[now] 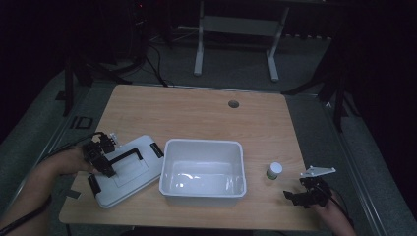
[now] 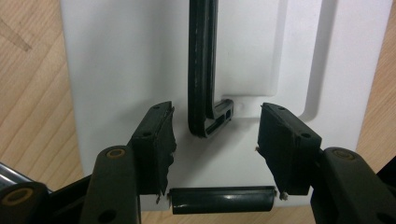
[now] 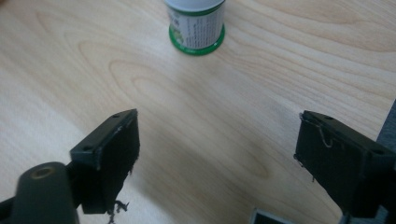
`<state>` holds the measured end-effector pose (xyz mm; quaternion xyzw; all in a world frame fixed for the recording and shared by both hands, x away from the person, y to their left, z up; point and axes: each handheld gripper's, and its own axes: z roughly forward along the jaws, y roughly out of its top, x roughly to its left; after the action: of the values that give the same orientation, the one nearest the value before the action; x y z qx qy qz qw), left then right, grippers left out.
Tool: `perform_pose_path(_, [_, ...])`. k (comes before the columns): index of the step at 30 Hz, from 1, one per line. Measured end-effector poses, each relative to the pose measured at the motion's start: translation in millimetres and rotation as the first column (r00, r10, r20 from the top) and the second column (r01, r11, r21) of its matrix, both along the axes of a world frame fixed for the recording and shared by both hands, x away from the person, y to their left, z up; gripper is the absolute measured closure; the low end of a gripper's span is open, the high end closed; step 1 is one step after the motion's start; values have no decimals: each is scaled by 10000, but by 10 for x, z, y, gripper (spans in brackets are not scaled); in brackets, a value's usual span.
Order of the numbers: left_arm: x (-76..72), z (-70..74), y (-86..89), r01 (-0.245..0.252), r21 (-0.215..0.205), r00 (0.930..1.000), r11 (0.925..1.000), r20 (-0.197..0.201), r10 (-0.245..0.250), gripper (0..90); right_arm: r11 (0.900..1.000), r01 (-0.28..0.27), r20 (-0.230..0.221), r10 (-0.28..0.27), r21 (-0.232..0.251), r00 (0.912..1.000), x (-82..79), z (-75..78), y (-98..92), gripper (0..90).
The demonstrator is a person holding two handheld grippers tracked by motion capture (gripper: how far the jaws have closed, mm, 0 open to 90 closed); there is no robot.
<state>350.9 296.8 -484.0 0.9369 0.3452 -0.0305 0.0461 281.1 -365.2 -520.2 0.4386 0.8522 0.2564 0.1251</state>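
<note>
A white box lid (image 1: pixel 127 169) with a black handle (image 1: pixel 129 155) lies flat on the table, left of an open white plastic bin (image 1: pixel 202 172). My left gripper (image 1: pixel 101 156) hovers over the lid's left part. Its jaws stand open on either side of the handle's end (image 2: pixel 209 120), and a black clip (image 2: pixel 221 199) sits at the lid's near edge (image 2: pixel 112 93). A small white bottle (image 1: pixel 274 170) with a green base stands right of the bin. My right gripper (image 1: pixel 304 194) is open above bare wood, a short way from the bottle (image 3: pixel 196 25).
The wooden table (image 1: pixel 196 113) has a round cable hole (image 1: pixel 233 104) near its far edge. A white desk frame (image 1: pixel 236 34) stands on the floor beyond the table. The bin is empty. Cables trail off the left side.
</note>
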Motion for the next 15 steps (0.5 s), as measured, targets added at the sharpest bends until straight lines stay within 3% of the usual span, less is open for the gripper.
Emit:
perform_pose_path(7, [-13, 19, 37, 14, 57, 10000, 10000, -8, -14, 442, 9935, -748, -923, 668, -861, 9935, 94, 84, 28, 122])
perform_pose_path(12, [-25, 26, 52, -11, 39, 10000, 10000, -37, 11, 442, 9795, -1542, -1797, 1297, -1296, 9751, 150, 95, 85, 133])
perform_pose_path(15, [-28, 21, 39, 64, 117, 10000, 9999, -56, -64, 443, 9677, -1995, -2352, 1601, -1544, 9587, 189, 100, 114, 135])
